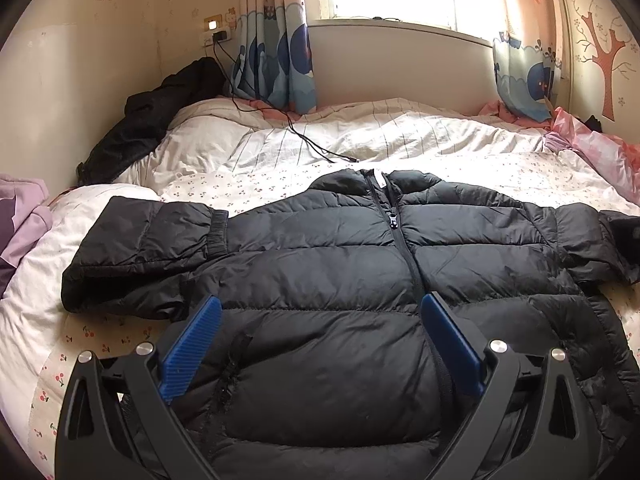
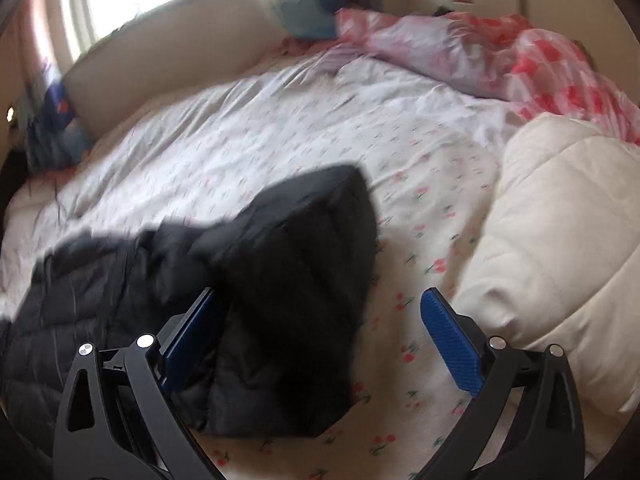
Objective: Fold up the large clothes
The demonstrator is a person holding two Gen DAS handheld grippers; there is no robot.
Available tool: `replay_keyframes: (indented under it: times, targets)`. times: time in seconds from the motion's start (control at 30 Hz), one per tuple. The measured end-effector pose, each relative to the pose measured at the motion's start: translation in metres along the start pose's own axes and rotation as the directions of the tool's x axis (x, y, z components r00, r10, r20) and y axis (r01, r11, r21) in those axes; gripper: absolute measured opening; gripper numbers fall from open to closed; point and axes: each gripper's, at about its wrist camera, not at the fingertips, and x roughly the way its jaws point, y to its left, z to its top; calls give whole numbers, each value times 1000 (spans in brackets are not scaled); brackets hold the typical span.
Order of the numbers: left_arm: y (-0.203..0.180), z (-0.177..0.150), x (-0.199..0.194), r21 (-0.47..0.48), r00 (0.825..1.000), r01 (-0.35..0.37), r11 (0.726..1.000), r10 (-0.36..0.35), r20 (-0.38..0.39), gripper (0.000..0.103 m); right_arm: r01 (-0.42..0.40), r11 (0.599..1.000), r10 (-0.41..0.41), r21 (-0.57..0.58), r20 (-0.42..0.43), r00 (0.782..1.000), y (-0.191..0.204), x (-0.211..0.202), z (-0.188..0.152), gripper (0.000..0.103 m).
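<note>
A black puffer jacket [image 1: 332,264] lies front up and zipped on the cherry-print bed sheet [image 1: 248,184]. Its left sleeve [image 1: 148,236] is folded in over the chest. My left gripper [image 1: 320,312] is open and empty, hovering over the jacket's lower front. In the blurred right wrist view the jacket's right sleeve [image 2: 296,248] lies out on the sheet [image 2: 420,216]. My right gripper [image 2: 320,308] is open above that sleeve, holding nothing.
A second dark garment [image 1: 160,112] lies at the bed's far left corner. A charger cable [image 1: 304,140] trails over the duvet. A cream quilt [image 2: 560,248] and pink bedding [image 2: 520,52] lie on the right. Purple cloth [image 1: 20,220] lies left.
</note>
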Motion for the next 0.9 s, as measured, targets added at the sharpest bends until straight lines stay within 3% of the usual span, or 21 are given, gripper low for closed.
replay_keyframes:
  times: [0.07, 0.1, 0.27, 0.33, 0.37, 0.43, 0.5, 0.53, 0.57, 0.6, 0.63, 0.67, 0.7, 0.73, 0.77, 0.8, 0.9]
  targets:
    - [2, -1, 3, -15, 1000, -1, 1000, 0, -14, 96, -84, 989, 80, 122, 42, 996, -23, -7, 5, 97]
    - [4, -2, 5, -26, 1000, 0, 1000, 0, -23, 96, -89, 990, 87, 113, 29, 996, -24, -5, 7, 97]
    - [7, -3, 15, -55, 998, 7, 998, -10, -56, 96, -79, 991, 74, -110, -47, 996, 2, 8, 8, 97]
    - [4, -4, 17, -53, 998, 9, 999, -12, -61, 96, 15, 981, -24, -191, -46, 999, 11, 17, 10, 97]
    - [3, -4, 17, -49, 998, 8, 999, -11, -61, 96, 106, 952, -123, -287, -43, 991, 21, 26, 11, 96]
    - [1, -5, 19, -38, 998, 8, 999, -10, -62, 96, 204, 898, -228, -390, -14, 974, 29, 39, 12, 96]
    - [-1, -5, 19, -30, 998, 11, 999, -13, -65, 96, 259, 862, -284, -436, 9, 959, 28, 54, 21, 96]
    - [-2, -6, 20, -26, 998, 14, 1000, -16, -67, 96, 256, 866, -282, -429, 3, 959, 25, 58, 28, 96]
    - [-3, -6, 21, -23, 997, 15, 1000, -17, -69, 96, 258, 875, -284, -411, -4, 959, 21, 61, 35, 95]
    - [-4, -7, 21, -21, 997, 15, 1000, -17, -70, 96, 204, 931, -222, -302, -27, 975, 8, 57, 53, 87]
    - [-4, -7, 22, -16, 997, 13, 1000, -15, -74, 96, 150, 971, -157, -188, -21, 987, -5, 47, 65, 85]
    - [-5, -8, 23, -15, 997, 12, 1000, -13, -77, 96, 81, 997, -81, -1, 14, 997, -26, 25, 81, 85]
    - [-4, -8, 24, -15, 997, 13, 1000, -14, -82, 96, -8, 974, -9, 225, 74, 997, -56, 1, 91, 86]
    - [-4, -9, 25, -19, 996, 13, 1000, -15, -86, 96, -67, 929, 34, 365, 96, 995, -77, -1, 92, 86]
    - [-4, -9, 26, -22, 996, 14, 1000, -16, -89, 96, -101, 898, 73, 429, 79, 994, -90, 3, 94, 86]
    - [-3, -9, 27, -29, 995, 18, 999, -21, -94, 96, -107, 896, 106, 430, 27, 994, -95, 12, 97, 85]
    - [-1, -10, 30, -41, 994, 23, 999, -28, -108, 96, -104, 935, 126, 340, -42, 991, -90, 21, 100, 86]
